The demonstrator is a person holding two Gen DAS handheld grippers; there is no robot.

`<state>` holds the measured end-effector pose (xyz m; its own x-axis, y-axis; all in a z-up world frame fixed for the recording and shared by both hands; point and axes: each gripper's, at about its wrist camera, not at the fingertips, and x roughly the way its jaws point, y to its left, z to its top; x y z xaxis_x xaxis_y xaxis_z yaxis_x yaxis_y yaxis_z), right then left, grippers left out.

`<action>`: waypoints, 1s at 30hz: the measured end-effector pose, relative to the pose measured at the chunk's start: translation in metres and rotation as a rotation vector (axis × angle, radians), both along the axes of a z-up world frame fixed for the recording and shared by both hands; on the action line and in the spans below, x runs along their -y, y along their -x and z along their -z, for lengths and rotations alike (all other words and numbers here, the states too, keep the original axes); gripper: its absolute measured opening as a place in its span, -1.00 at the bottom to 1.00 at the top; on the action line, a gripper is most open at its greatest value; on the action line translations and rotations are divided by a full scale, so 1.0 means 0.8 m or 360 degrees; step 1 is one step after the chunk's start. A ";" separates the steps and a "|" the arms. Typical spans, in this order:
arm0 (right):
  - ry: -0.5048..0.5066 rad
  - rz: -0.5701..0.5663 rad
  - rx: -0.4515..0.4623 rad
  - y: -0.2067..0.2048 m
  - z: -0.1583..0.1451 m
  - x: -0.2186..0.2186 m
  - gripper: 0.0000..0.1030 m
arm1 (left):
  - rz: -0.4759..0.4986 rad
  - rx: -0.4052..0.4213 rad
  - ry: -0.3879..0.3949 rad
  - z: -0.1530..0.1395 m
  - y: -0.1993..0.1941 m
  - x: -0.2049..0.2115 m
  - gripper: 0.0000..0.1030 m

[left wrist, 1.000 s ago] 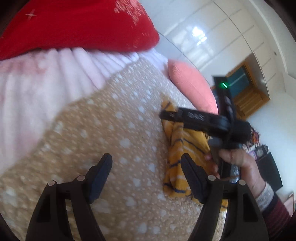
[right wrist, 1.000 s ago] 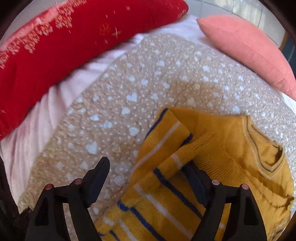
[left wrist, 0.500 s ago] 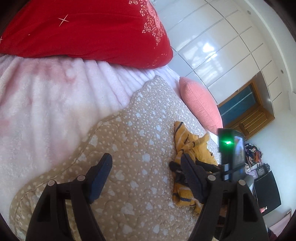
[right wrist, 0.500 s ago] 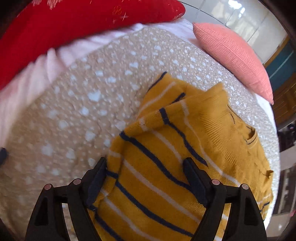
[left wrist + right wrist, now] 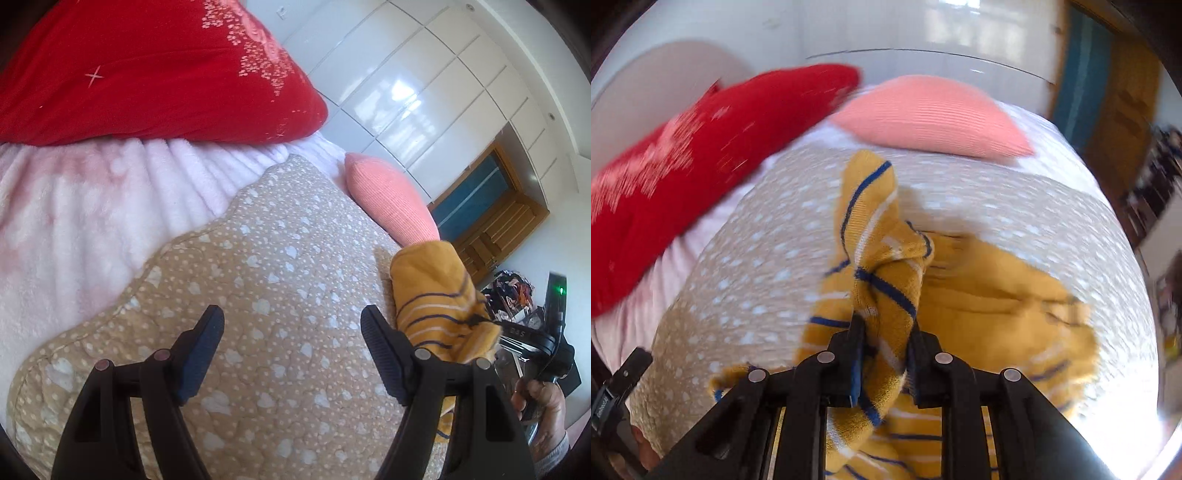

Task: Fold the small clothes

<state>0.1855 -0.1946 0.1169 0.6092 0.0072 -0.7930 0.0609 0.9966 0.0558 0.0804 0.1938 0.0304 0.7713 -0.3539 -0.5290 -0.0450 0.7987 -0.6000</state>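
A mustard-yellow sweater (image 5: 997,295) with blue and white stripes lies crumpled on a beige heart-print quilt (image 5: 757,258). My right gripper (image 5: 884,325) has a bunched striped fold between its jaws; they are closing and the pads press on the knit. That fold is raised off the quilt, while the plain yellow body trails to the right. In the left wrist view the lifted sweater (image 5: 432,295) hangs at the right, with a hand on the right gripper's handle (image 5: 550,347). My left gripper (image 5: 291,314) stands open above bare quilt (image 5: 277,258), holding nothing.
A big red pillow (image 5: 147,74) and a coral pillow (image 5: 388,199) lie at the head of the bed. Pink fleece (image 5: 74,206) shows left of the quilt. White wardrobe doors (image 5: 406,92) and a wooden door (image 5: 491,206) stand beyond the bed.
My right gripper went from wide open over the sweater to clamped on a striped fold and has pulled it up. The left gripper stays open and has barely shifted.
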 end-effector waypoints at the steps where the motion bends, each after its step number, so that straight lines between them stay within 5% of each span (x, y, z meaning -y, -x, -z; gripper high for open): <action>1: -0.0016 0.0082 -0.0012 0.007 0.003 0.034 -0.65 | 0.0010 0.0004 -0.0012 -0.002 0.000 0.005 0.45; 5: -0.0212 0.0226 -0.0220 0.027 0.059 0.140 -0.58 | 0.0073 0.0009 -0.0034 -0.005 -0.003 0.028 0.45; 6: -0.0244 0.0295 -0.0251 0.036 0.072 0.162 -0.43 | 0.0080 0.0006 -0.0040 -0.005 -0.002 0.034 0.45; 9: -0.0293 0.0500 -0.0189 0.073 0.080 0.206 0.10 | 0.0106 0.0015 -0.0092 -0.009 -0.002 0.050 0.45; 11: -0.0344 0.0537 -0.0136 0.089 0.070 0.223 0.11 | 0.0118 0.0030 -0.0128 -0.012 -0.002 0.057 0.46; 14: -0.0441 0.0477 -0.0015 0.104 0.040 0.223 0.25 | 0.0129 0.0025 -0.0134 -0.011 -0.003 0.060 0.47; 18: -0.0571 0.0319 0.0068 0.109 0.018 0.183 0.68 | 0.0129 -0.0006 -0.0083 -0.005 -0.008 0.057 0.47; 24: -0.0412 0.0255 -0.0038 0.097 0.049 0.122 0.70 | 0.0117 -0.0027 -0.0081 0.000 -0.009 0.052 0.47; 30: -0.0369 0.0321 0.0219 0.133 0.027 0.118 0.70 | 0.0066 -0.0038 -0.0048 0.003 -0.008 0.036 0.47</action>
